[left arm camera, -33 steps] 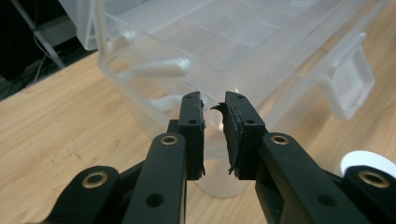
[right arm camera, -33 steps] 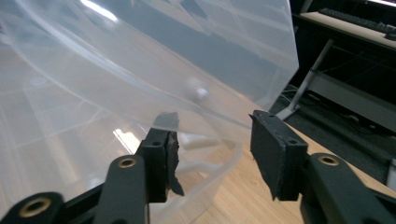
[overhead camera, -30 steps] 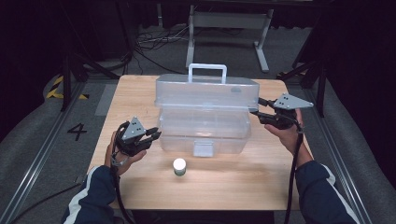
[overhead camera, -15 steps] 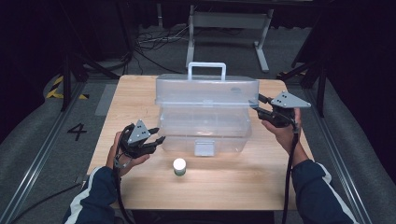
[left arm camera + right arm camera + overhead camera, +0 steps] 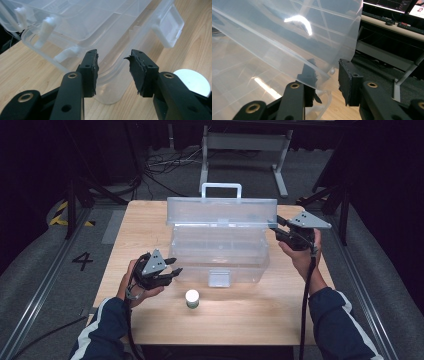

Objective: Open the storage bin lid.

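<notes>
One clear plastic storage box (image 5: 220,252) with a white handle stands at the middle of one wooden counter (image 5: 250,315), its lid raised. The right gripper (image 5: 276,227), jaws just closing, straddles the lid's corner edge without clamping it. The left gripper (image 5: 175,268), jaws partly open and holding nothing, sits by the box's front left corner. One small white-capped jar (image 5: 192,298) stands just before the box.

A wooden table (image 5: 300,320) carries a clear plastic box (image 5: 220,255) and a small white-lidded jar (image 5: 192,298).
</notes>
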The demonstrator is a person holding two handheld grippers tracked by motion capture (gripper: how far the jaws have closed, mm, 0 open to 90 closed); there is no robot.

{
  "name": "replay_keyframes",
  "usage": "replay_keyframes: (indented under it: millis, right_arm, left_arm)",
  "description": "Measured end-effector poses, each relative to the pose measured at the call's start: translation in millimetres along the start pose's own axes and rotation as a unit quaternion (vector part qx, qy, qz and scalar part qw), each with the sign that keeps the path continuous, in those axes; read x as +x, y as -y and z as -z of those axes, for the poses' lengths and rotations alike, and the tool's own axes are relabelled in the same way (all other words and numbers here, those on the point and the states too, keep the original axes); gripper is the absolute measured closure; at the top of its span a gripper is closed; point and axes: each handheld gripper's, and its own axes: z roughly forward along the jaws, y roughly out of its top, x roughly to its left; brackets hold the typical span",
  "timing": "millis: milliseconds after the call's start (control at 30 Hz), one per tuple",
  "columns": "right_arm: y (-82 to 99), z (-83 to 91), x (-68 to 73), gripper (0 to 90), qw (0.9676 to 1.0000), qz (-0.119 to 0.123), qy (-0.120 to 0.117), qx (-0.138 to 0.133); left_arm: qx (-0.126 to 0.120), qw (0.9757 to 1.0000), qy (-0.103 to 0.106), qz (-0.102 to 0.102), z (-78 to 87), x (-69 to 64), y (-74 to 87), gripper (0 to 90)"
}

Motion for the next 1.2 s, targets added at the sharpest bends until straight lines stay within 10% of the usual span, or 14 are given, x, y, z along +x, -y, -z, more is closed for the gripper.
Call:
replay_keyframes:
  millis: [1200]
  right_arm:
    - [-29.3, -14.0, -4.0, 72.7, 0.9982, -0.007, 0.051, 0.031]
  left_arm:
    - [0.011, 0.9988, 0.047, -0.006, -8.4, 12.8, -4.1, 68.4]
